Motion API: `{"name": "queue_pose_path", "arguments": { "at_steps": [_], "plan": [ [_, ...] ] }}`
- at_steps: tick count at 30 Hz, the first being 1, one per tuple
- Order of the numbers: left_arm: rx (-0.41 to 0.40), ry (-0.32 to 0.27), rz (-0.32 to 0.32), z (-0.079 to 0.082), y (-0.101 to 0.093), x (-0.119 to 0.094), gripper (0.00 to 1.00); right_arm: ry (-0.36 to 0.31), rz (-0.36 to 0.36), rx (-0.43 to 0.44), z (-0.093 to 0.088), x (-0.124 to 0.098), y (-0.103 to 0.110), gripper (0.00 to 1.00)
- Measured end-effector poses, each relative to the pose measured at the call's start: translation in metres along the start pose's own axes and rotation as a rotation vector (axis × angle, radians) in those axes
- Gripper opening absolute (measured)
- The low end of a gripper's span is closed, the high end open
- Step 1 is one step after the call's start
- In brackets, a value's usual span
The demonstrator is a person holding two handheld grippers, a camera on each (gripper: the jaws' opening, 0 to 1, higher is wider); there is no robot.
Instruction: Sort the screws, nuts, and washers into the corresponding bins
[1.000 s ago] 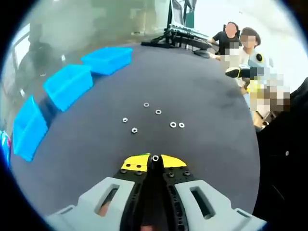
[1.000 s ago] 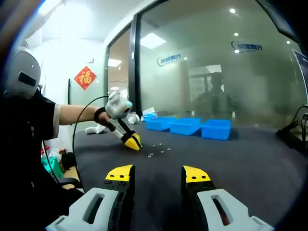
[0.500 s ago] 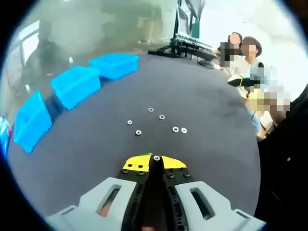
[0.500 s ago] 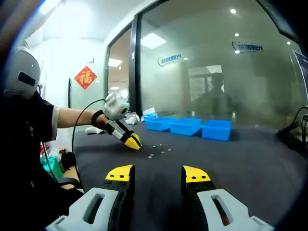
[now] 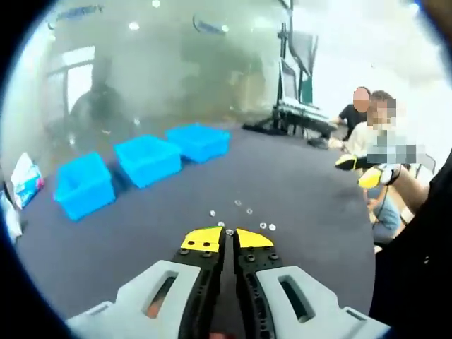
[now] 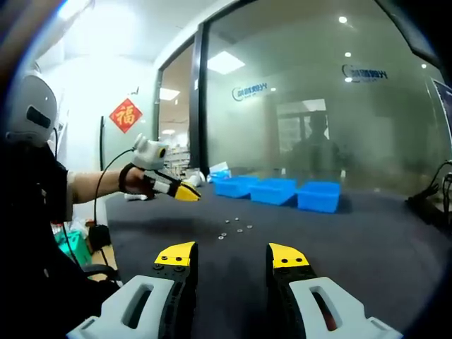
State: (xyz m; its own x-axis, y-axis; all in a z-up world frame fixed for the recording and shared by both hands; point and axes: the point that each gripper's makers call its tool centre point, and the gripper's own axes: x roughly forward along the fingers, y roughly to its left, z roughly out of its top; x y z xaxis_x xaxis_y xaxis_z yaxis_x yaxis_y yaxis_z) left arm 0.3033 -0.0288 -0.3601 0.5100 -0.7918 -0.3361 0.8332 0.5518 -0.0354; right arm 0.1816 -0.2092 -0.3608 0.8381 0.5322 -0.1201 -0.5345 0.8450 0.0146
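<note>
The left gripper, grey-bodied with yellow tips, is pinching a small silver nut between jaws pressed nearly together, raised above the dark grey table. Just beyond its tips, small loose silver nuts and washers are lying scattered on the table. Three blue plastic bins are standing in a row further ahead, to the left. The right gripper is hovering over the table with its jaws spread, holding nothing, well apart from the loose hardware.
</note>
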Motion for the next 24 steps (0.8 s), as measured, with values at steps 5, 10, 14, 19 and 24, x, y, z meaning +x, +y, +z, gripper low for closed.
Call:
{"name": "queue_pose_path", "arguments": {
  "at_steps": [5, 10, 14, 19, 24],
  "plan": [
    [-0.014, -0.090, 0.062, 0.014, 0.007, -0.017, 0.04, -0.012, 0.000, -0.007, 0.006, 0.001, 0.002, 0.35],
    [-0.061, -0.215, 0.181, 0.034, 0.027, -0.041, 0.03, -0.022, 0.000, -0.007, 0.010, 0.001, 0.003, 0.35],
    [-0.080, -0.263, 0.236, 0.037, 0.035, -0.054, 0.03, -0.026, 0.002, -0.007, 0.011, 0.002, 0.005, 0.35],
    [-0.074, -0.296, 0.317, 0.038, 0.056, -0.064, 0.03, -0.029, 0.006, -0.006, 0.012, 0.003, 0.006, 0.35],
    [-0.065, -0.323, 0.394, 0.047, 0.087, -0.066, 0.03, -0.033, 0.002, -0.002, 0.012, 0.002, 0.006, 0.35]
  ]
}}
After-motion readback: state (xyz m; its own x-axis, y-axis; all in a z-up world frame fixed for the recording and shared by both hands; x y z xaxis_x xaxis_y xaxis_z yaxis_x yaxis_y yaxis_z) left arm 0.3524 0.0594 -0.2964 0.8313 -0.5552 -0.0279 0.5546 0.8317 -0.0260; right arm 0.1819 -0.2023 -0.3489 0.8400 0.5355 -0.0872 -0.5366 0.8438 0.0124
